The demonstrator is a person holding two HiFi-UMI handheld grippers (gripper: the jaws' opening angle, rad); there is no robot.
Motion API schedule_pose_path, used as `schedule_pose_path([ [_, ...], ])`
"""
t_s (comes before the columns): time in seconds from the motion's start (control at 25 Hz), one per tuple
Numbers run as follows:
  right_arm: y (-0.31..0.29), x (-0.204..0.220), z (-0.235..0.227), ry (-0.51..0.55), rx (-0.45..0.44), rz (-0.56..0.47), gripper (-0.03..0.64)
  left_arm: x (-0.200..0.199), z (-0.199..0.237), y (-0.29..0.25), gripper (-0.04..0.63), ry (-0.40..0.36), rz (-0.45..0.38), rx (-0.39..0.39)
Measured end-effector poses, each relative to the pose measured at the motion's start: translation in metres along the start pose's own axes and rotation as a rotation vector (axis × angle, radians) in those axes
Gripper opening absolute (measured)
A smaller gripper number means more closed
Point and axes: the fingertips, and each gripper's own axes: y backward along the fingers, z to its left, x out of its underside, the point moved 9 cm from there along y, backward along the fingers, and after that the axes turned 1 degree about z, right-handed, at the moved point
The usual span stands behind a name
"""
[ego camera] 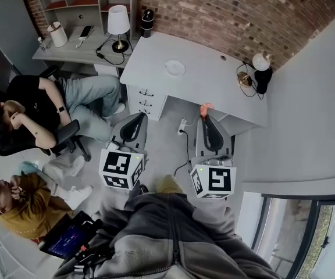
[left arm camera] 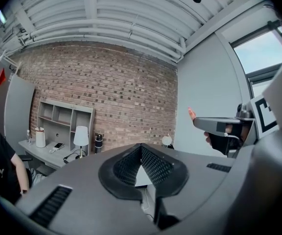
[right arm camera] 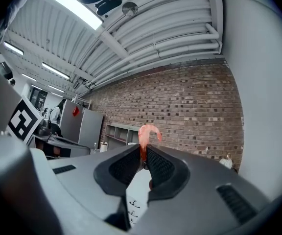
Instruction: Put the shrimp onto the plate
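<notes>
The right gripper (right arm camera: 144, 155) is pinched tight on the pink shrimp (right arm camera: 149, 131), which curls up above its tips, while the left gripper (left arm camera: 141, 150) is closed on nothing, and the white plate (ego camera: 175, 68) lies on the counter (ego camera: 214, 89) at upper centre, well apart from both.

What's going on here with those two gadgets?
A person is holding a tool in each hand. The right tool is shut on a pink shrimp, held up in the air and not yet over the plate. The plate sits on the desk ahead. The left tool is shut and holds nothing.
</notes>
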Motion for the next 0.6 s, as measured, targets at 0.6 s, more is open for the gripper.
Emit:
schedule_pose_path([
  [0.6, -0.085, 0.026, -0.050, -0.028, -0.031, -0.017, 0.037, -0.004, 0.028, -0.079, 0.005, -0.043, 0.060, -0.076],
])
